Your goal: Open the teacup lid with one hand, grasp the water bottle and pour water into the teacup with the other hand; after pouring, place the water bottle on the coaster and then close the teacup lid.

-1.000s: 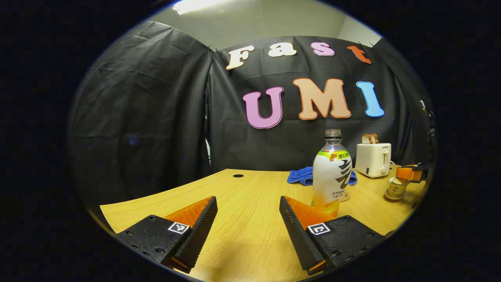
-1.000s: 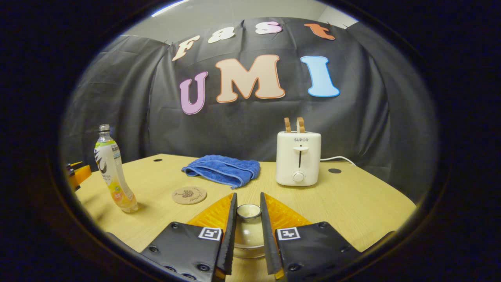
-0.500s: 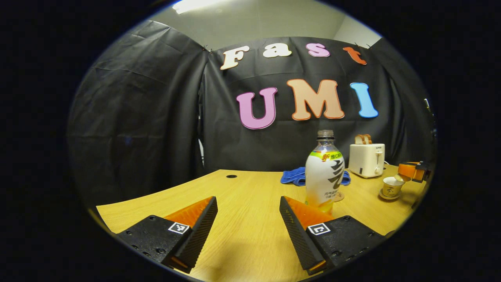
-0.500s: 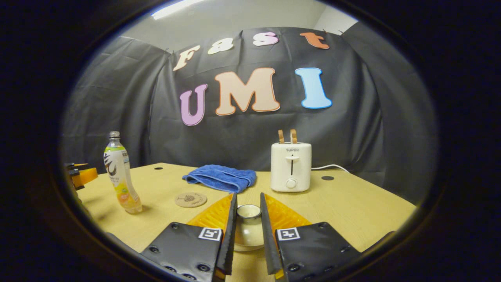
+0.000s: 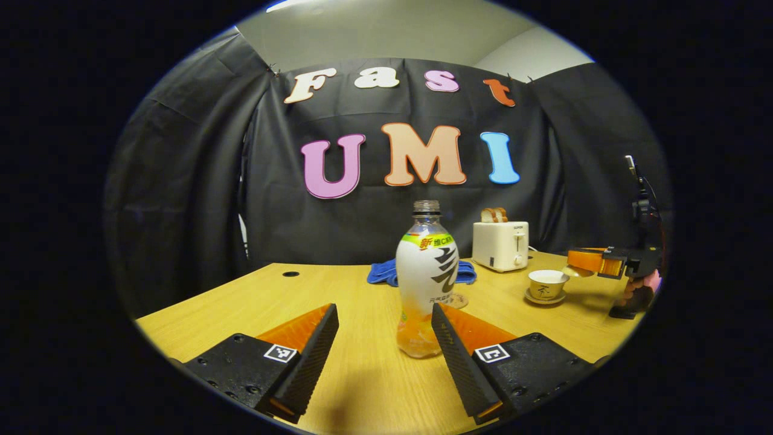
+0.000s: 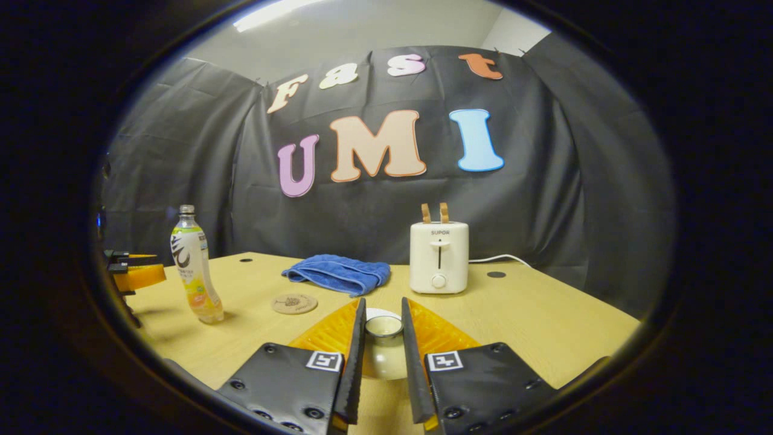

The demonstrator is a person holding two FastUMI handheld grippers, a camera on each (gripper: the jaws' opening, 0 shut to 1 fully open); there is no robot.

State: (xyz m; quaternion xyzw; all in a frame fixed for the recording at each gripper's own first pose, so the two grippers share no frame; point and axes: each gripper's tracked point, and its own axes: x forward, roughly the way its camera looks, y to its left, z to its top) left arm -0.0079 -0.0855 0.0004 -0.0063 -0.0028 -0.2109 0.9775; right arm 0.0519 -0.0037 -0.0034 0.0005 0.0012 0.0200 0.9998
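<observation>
On the wooden surface point(image 5: 362, 386) the bottle point(image 5: 426, 279) stands upright between the wide-apart fingers of the left tool point(image 5: 384, 320), which touch nothing. The right tool point(image 6: 383, 323) is clenched on the lid point(image 6: 383, 327), off the cup point(image 5: 546, 284). The coaster point(image 6: 295, 303) lies near the blue towel point(image 6: 338, 273).

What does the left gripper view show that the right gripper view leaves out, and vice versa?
Left gripper view: the uncovered teacup on its saucer, and the left gripper open toward the water bottle.
Right gripper view: the lid pinched in the right gripper, and the coaster in full.
Both: the water bottle, toaster, blue towel and table.
</observation>
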